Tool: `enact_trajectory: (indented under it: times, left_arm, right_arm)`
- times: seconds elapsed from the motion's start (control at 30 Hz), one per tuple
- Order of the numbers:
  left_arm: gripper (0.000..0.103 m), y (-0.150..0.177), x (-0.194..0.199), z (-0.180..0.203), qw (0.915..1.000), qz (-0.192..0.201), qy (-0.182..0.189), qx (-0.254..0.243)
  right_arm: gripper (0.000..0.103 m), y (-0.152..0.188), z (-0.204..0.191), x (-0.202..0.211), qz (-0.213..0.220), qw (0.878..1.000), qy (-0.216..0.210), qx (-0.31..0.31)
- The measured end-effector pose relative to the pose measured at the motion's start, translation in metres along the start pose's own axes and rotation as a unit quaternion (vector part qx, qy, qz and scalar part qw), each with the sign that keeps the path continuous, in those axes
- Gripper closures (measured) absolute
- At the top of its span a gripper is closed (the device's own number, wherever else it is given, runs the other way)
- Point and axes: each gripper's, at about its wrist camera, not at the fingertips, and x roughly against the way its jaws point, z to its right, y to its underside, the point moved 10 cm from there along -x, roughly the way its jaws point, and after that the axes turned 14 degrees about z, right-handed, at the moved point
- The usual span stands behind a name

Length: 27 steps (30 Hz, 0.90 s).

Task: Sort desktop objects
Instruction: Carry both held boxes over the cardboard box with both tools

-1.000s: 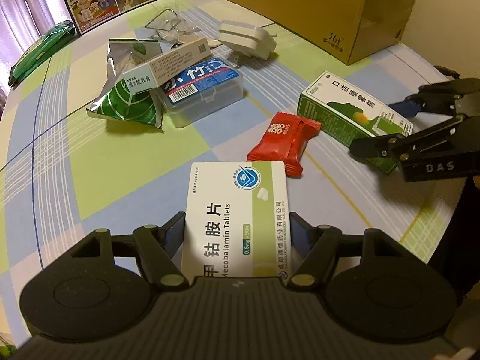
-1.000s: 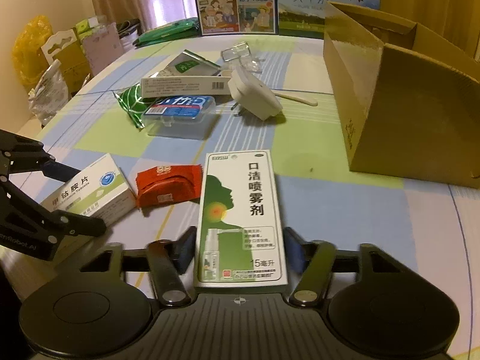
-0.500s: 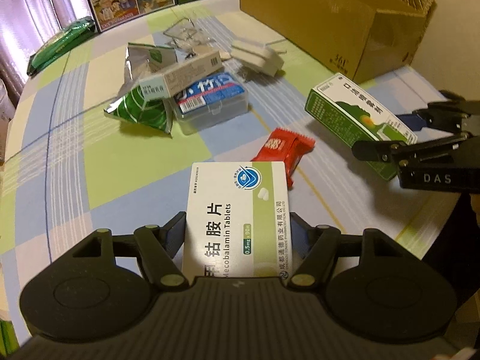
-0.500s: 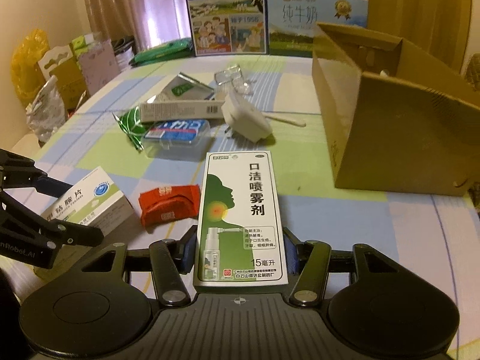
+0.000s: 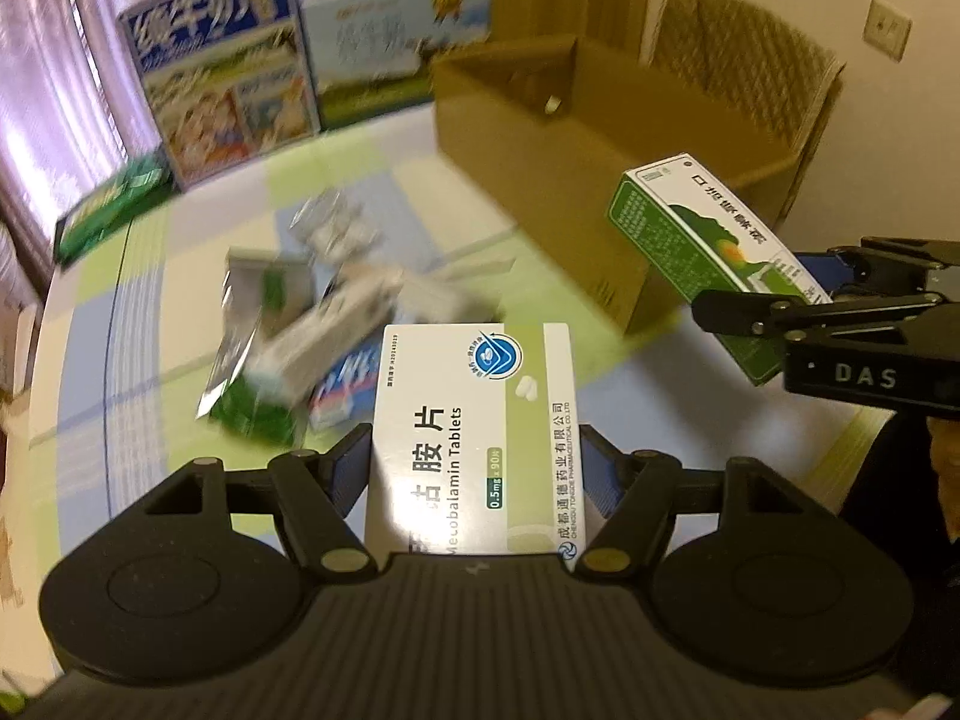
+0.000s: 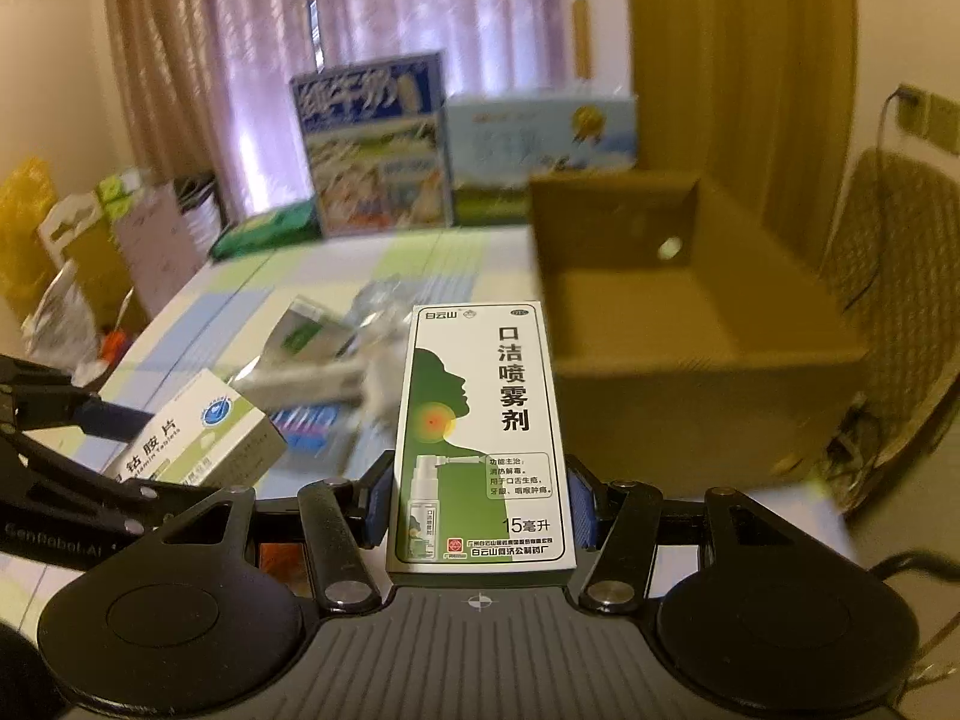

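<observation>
White-and-green tablet box (image 5: 474, 438) sits flat between the left gripper (image 5: 474, 471) jaws, clamped by its near end, held above the table (image 5: 120, 372). Green spray box (image 6: 483, 444) is pinched likewise in the right gripper (image 6: 480, 507), far end pointing at the open cardboard box (image 6: 690, 324). Remaining clutter (image 5: 288, 348) blurred on the checked cloth.

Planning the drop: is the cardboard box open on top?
Open: the cardboard box shows bare inner walls and floor, no lid across it.
</observation>
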Motion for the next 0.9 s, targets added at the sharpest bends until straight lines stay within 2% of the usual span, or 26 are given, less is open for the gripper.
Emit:
enact_trajectory:
  times: [0.23, 0.43, 0.7, 0.9]
  left_arm:
    - [0.036, -0.075, -0.026, 0.049, 0.999, 0.031, 0.03, 0.006]
    - [0.036, -0.122, -0.066, 0.084, 0.9978, 0.046, 0.046, 0.013]
    - [0.036, -0.157, -0.134, 0.099, 0.9975, 0.046, 0.051, 0.018]
    - [0.036, -0.164, -0.171, 0.094, 0.9973, 0.042, 0.05, 0.035]
  right_arm:
    - [0.05, -0.048, 0.065, -0.001, 0.025, 0.999, 0.034, -0.005]
    - [0.05, -0.074, 0.12, -0.017, 0.033, 0.998, 0.055, -0.008]
    - [0.05, -0.081, 0.166, -0.061, 0.022, 0.997, 0.069, -0.014]
    - [0.05, -0.072, 0.181, -0.09, 0.007, 0.998, 0.068, -0.015]
